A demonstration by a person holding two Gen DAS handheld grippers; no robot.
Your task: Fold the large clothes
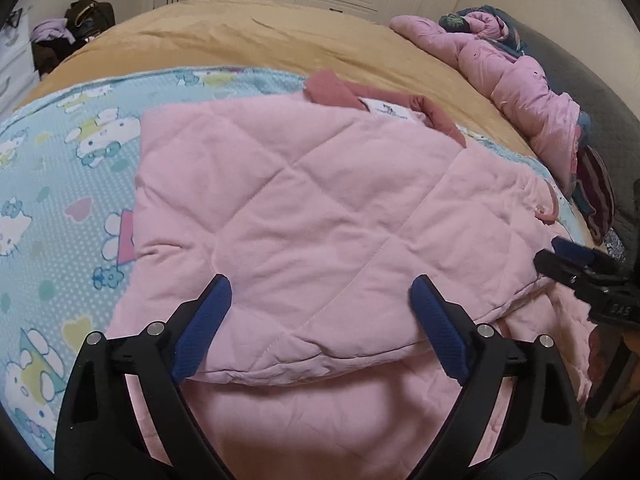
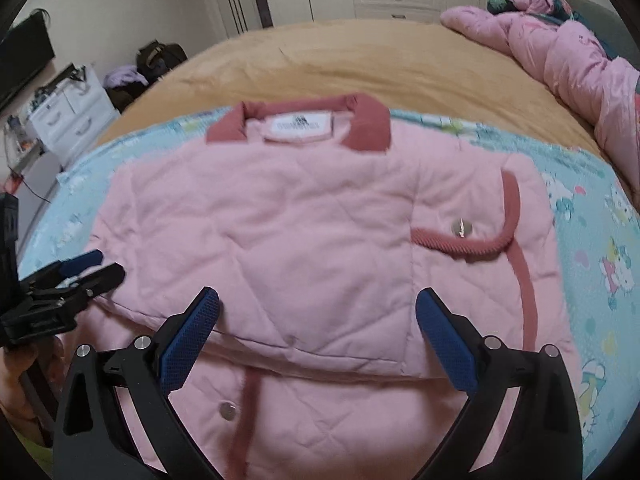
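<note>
On the bed, catalogued for you: one pink quilted jacket [image 2: 304, 240], darker pink collar [image 2: 300, 120] at the far end with a white label inside it, lying on a blue cartoon-print sheet [image 2: 592, 248] spread over a tan blanket [image 2: 360, 56]. Its hem end is already doubled up toward the collar, so a folded edge runs crosswise just ahead of both your tools, and a lower layer with a snap button [image 2: 229, 411] shows nearer to you beneath it. Long axis of the jacket: from you toward the collar, straight ahead of both claws. Your left gripper [image 1: 320, 320] stands wide apart, empty, its blue pads straddling the folded edge from above without pressing the cloth. Your right gripper [image 2: 318, 328] is likewise spread wide and holds nothing, poised over the same edge toward the side with the pocket trim [image 2: 464, 240] and its metal snap. Each tool appears at the margin of the other's view, so they sit side by side, near one another, neither clearly nearer the fold. Judgement: the fold reads as laid and let go; any further fold would likely take that near edge onward toward the collar. Elsewhere: a pink padded garment [image 2: 560, 48] heaped at the far right of the bed, well apart.
</note>
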